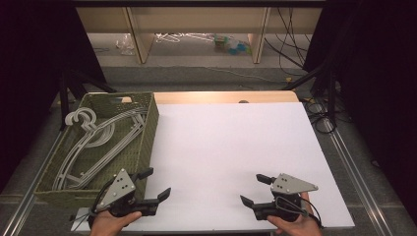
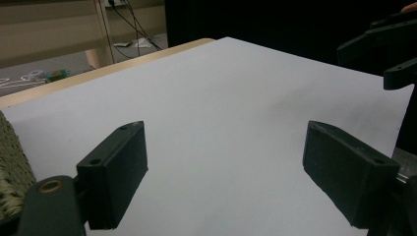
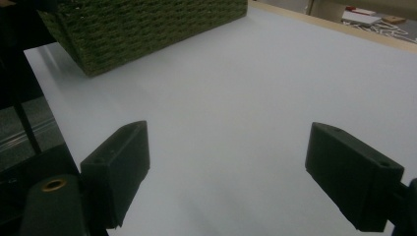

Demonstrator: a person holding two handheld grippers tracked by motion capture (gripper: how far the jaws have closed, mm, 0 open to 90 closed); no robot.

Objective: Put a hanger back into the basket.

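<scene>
Woven basket holds grey hangers (both claws gape).

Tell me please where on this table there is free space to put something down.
The white table top is bare from the green woven basket on its left to its right edge, and from the far wooden edge down to the two open grippers, left and right. The basket itself is crowded with grey hangers.

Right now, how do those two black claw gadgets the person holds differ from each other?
The left gripper sits beside the green woven basket of hangers; the right gripper is over bare white tabletop. In the high view the left gripper's jaws point right, toward the right gripper, whose jaws point left. Both are black, hand-held, open and holding nothing.
</scene>
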